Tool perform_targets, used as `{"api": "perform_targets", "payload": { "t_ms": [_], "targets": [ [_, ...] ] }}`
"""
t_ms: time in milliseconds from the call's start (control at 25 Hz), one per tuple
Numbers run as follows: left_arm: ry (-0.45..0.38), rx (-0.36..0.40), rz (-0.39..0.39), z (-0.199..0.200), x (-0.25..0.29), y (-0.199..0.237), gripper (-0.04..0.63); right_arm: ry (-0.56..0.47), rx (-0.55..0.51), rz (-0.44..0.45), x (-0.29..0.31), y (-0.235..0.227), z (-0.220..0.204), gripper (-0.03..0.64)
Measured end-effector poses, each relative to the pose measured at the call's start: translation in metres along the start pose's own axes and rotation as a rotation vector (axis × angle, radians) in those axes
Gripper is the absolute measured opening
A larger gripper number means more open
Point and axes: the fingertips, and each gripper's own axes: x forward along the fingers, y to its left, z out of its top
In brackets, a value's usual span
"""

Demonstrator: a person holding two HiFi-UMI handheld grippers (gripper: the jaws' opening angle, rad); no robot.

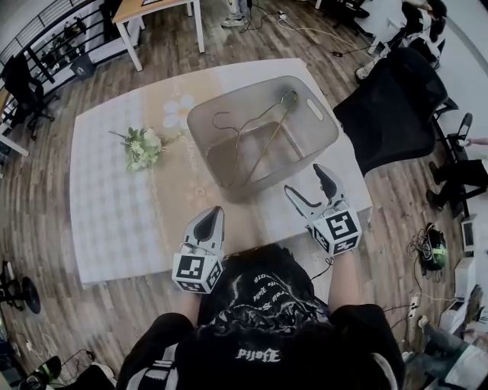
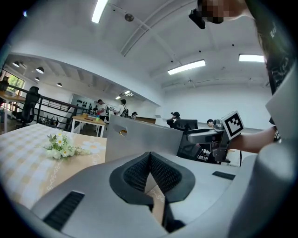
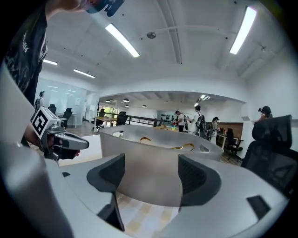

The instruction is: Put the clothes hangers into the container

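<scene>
A grey translucent container (image 1: 313, 145) stands on the table's far middle. Two clothes hangers lie inside it: a thin wire one (image 1: 232, 126) and a golden one (image 1: 268, 145). My right gripper (image 1: 304, 180) hovers just in front of the container's near right corner, open, with nothing between its jaws. In the right gripper view (image 3: 151, 174) the container wall (image 3: 153, 153) fills the gap, and golden hanger tops (image 3: 185, 147) show over the rim. My left gripper (image 1: 216, 213) is shut and empty near the table's front edge. Its pads (image 2: 139, 172) meet in the left gripper view, facing the container (image 2: 139, 137).
A small bunch of white flowers (image 1: 143, 146) lies on the checked tablecloth (image 1: 114, 213) left of the container. A black office chair (image 1: 396, 107) stands close to the table's right side. Another table (image 1: 160, 11) and people are farther back.
</scene>
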Motion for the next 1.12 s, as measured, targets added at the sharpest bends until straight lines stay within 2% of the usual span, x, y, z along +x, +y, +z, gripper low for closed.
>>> {"api": "perform_targets", "payload": {
  "t_ms": [120,240,440,600,840,1040,1120],
  "targets": [
    [0.009,-0.006,0.001,-0.005,-0.005,0.000,0.020,0.018,0.085,-0.056,-0.009,0.008,-0.031,0.362],
    [0.010,-0.004,0.005,-0.008,-0.010,-0.001,0.020,0.045,0.155,-0.075,-0.018,0.017,-0.058,0.360],
    [0.010,0.005,0.011,-0.011,-0.014,0.005,0.020,0.112,0.115,-0.099,-0.029,0.023,-0.086,0.360],
    [0.009,0.010,0.012,-0.011,-0.016,0.006,0.020,0.087,0.157,-0.123,-0.032,0.021,-0.086,0.356],
    [0.013,0.016,-0.001,-0.013,-0.014,0.007,0.020,0.076,0.144,-0.110,-0.027,0.033,-0.080,0.204],
    [0.016,0.017,-0.002,-0.012,-0.013,0.010,0.020,0.032,0.174,-0.121,-0.023,0.034,-0.069,0.109],
    [0.019,0.009,0.000,-0.013,-0.012,0.012,0.020,0.033,0.166,-0.129,-0.022,0.034,-0.067,0.035]
  ]
}}
